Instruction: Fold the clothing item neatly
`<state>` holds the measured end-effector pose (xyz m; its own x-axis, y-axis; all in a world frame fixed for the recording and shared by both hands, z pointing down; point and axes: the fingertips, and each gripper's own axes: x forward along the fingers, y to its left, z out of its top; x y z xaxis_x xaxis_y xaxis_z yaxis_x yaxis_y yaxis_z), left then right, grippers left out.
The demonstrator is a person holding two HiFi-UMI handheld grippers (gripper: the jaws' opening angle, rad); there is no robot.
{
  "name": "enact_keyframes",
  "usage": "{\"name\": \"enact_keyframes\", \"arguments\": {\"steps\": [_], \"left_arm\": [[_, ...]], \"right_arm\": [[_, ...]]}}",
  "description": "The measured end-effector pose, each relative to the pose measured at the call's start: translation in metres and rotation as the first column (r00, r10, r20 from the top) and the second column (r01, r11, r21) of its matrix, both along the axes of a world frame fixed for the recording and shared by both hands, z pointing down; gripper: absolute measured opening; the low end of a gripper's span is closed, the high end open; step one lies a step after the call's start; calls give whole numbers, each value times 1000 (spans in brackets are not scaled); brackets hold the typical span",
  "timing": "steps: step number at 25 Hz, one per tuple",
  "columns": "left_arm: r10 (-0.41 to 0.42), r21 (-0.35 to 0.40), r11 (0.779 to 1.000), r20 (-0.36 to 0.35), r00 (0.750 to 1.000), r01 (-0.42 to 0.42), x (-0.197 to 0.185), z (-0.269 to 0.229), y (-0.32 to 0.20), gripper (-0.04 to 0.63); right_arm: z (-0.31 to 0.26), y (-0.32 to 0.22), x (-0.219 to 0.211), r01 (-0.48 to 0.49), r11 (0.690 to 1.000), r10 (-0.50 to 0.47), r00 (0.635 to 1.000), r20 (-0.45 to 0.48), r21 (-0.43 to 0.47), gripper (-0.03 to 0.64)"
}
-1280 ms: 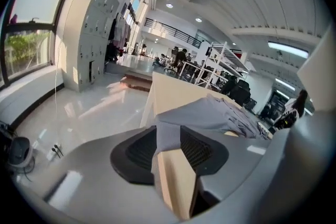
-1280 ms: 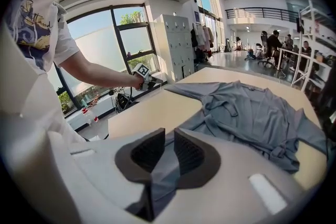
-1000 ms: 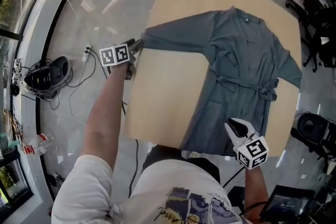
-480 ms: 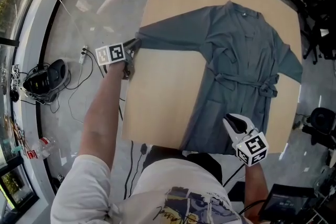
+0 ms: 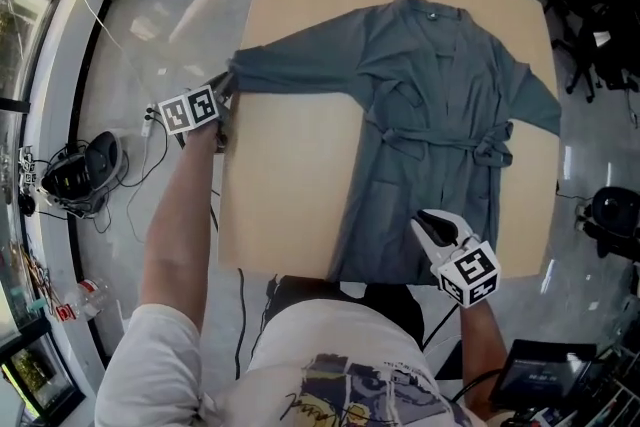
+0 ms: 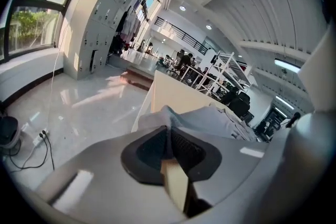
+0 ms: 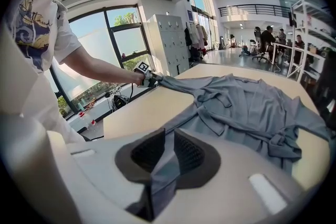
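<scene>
My left gripper (image 5: 228, 85) has just been closing its jaws, and in the left gripper view they are now pinched on the cuff (image 5: 240, 73) of the robe (image 5: 430, 115), with grey cloth bunched between the pads. I take the cuff because it is the outermost point of the spread sleeve (image 5: 295, 70). Holding it there should let me carry the whole sleeve in one piece.

My right gripper (image 5: 430, 230) has its jaws clamped on a fold of the hem (image 5: 385, 265), and the cloth runs straight through the gap in the right gripper view. I judge the two grips serve to bring sleeve and side panel over the body together.

The robe lies flat and face up on the worktop (image 5: 285, 180), collar at the far side, belt (image 5: 440, 137) tied across the waist.

The cuff sits right at the left edge of the worktop, so I should go up and inward, because outward is only floor (image 5: 150, 25). The hem lies at the near edge, close against me, which leaves little room to pull back.

Between sleeve and skirt the worktop is bare, good clearance for a sweep across. The other sleeve (image 5: 535, 100) reaches nearly to the right edge, so a fold laid over it must not push it off.
</scene>
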<state>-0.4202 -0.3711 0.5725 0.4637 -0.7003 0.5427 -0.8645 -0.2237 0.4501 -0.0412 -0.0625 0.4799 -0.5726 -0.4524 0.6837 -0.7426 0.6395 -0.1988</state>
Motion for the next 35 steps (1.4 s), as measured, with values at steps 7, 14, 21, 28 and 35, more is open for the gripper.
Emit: {"name": "enact_keyframes", "arguments": {"steps": [7, 14, 21, 28, 35], "left_arm": [[-39, 149, 989, 82, 996, 26, 32, -66, -7, 34], [-65, 242, 969, 80, 995, 44, 102, -117, -2, 32], [-118, 343, 937, 124, 985, 69, 155, -141, 14, 31], [-167, 309, 947, 235, 957, 90, 114, -129, 41, 31], [-150, 286, 956, 297, 943, 62, 68, -132, 70, 31]], "right_arm": [[1, 5, 27, 18, 1000, -19, 999, 46, 23, 43], [1, 9, 82, 38, 999, -41, 996, 80, 33, 43], [3, 16, 153, 19, 999, -22, 995, 101, 25, 43], [3, 27, 190, 12, 1000, -12, 997, 75, 7, 43], [0, 23, 148, 61, 998, -64, 994, 92, 25, 43]]}}
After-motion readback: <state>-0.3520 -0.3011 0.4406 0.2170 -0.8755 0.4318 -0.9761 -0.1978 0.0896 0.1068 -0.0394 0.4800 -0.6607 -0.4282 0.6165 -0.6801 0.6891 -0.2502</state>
